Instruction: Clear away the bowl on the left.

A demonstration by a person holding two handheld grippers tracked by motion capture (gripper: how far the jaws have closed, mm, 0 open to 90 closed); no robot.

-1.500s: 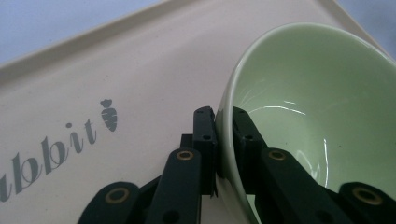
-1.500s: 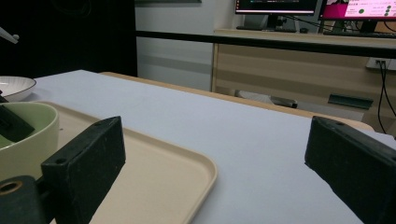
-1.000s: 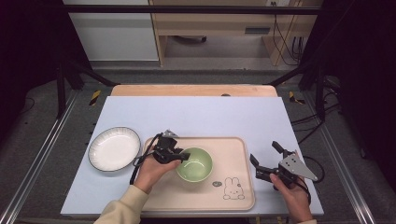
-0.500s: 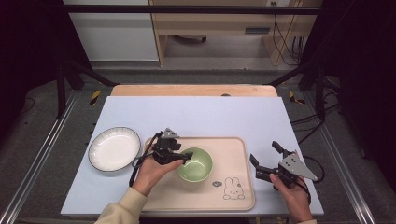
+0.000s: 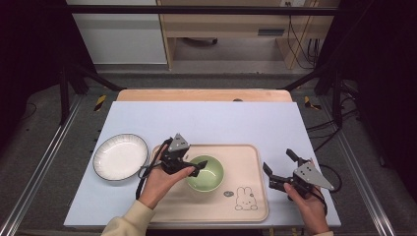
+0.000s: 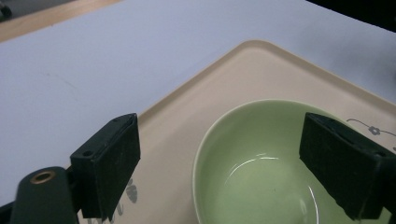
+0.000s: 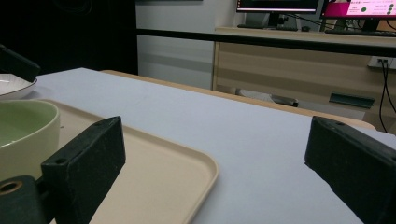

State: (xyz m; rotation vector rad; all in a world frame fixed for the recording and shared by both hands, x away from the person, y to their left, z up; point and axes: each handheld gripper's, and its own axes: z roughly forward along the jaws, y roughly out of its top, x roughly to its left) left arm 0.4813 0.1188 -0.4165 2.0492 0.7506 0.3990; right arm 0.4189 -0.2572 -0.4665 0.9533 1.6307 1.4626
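Two grippers are out over the table, and the left gripper (image 5: 193,169) is the one at work: its jaws stand wide apart with nothing between them but air, and they straddle the near-left rim of the bowl (image 5: 205,173). From its own camera, one jaw hangs outside the bowl (image 6: 261,163) over the bare tray (image 6: 182,126), and the other hangs above the green hollow, so the rim runs between them. I cannot tell whether either pad touches the rim. The bowl sits upright on the tray (image 5: 246,157), a little left of the middle, directly ahead of the left gripper and just below it; being round, it has no long axis to line up with, so what counts is only that the rim stays between the pads. My guess is that a short drop and a squeeze would pinch the wall of the bowl. The plate (image 5: 120,156) lies on the table mat left of the tray, apart from it, and close to the left hand. The right gripper (image 5: 280,172) is held off the tray's right edge, well apart from the bowl, its jaws also spread wide and holding nothing; its camera looks low across the tray (image 7: 154,149) with the bowl (image 7: 25,135) at the far left. The left hand is plainly the nearer one for the bowl.
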